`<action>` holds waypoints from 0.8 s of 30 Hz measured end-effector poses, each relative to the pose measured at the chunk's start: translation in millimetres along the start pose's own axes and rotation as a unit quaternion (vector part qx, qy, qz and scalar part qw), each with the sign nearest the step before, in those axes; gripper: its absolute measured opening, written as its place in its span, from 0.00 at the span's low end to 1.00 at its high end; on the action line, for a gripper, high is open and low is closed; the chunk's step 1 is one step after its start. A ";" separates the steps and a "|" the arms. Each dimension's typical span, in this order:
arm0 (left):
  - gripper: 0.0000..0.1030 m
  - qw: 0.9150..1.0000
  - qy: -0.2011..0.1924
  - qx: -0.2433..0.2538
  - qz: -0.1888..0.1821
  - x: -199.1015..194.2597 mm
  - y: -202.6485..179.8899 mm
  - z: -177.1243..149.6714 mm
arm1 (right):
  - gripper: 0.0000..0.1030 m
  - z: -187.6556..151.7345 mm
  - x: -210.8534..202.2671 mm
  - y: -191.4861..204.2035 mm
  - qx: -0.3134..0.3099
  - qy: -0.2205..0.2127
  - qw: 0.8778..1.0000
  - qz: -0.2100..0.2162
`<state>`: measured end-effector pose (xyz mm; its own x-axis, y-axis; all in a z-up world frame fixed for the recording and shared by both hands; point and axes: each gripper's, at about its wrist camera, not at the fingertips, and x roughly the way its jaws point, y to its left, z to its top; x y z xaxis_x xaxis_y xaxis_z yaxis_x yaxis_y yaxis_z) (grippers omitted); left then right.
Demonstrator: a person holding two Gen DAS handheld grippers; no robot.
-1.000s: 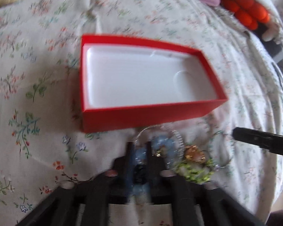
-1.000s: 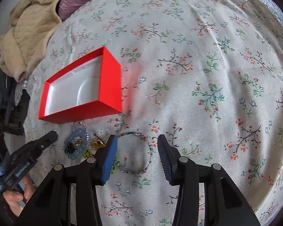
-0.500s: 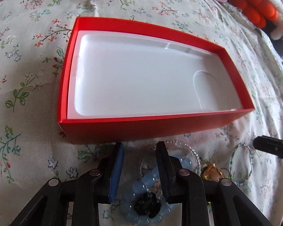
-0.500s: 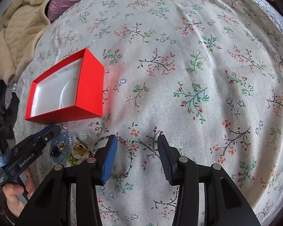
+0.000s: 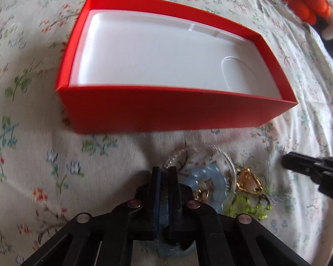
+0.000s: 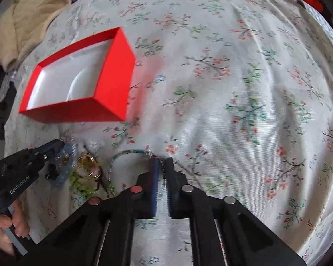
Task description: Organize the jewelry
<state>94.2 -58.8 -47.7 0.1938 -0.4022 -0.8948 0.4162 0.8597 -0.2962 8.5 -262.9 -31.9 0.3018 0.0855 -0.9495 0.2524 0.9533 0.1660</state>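
Note:
A red box point(image 5: 177, 108) with an empty white tray stands on the floral bedspread; it also shows in the right wrist view point(image 6: 77, 110). My left gripper point(image 5: 165, 173) is shut on a clear bead bracelet point(image 5: 174, 157), just in front of the box. A light blue bead bracelet point(image 5: 211, 177), gold pieces point(image 5: 248, 182) and a green bead piece point(image 5: 248, 206) lie beside it. My right gripper point(image 6: 162, 166) is shut on a thin teal bead bracelet point(image 6: 131, 153), to the right of the pile point(image 6: 84, 166).
Floral bedspread point(image 6: 244, 99) covers the whole surface. A beige garment point(image 6: 26, 15) and a purple cloth lie at the far left. Orange padded items point(image 5: 299, 2) lie at the far right. The right gripper's tip point(image 5: 310, 168) shows in the left view.
Both grippers were open and have closed. The left one closed on the clear bracelet near the box, the right one moved forward and closed on the teal bracelet.

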 end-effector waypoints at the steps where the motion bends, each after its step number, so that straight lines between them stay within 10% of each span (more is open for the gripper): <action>1: 0.00 1.000 -0.001 -0.007 -0.005 -2.8 1.7 -1.9 | 0.03 0.0 -0.2 1.7 -0.004 -0.001 1.000 -0.001; 24: 0.00 0.991 -0.122 0.000 -0.053 -111.5 -12.1 -10.4 | 0.03 0.0 -71.4 44.7 -0.007 -0.094 0.993 0.074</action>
<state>58.3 -21.1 52.2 0.3575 -0.5546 -0.7514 0.4456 0.8083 -0.3847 -1.7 -226.3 43.3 0.5016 0.1698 -0.8483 0.1807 0.9383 0.2947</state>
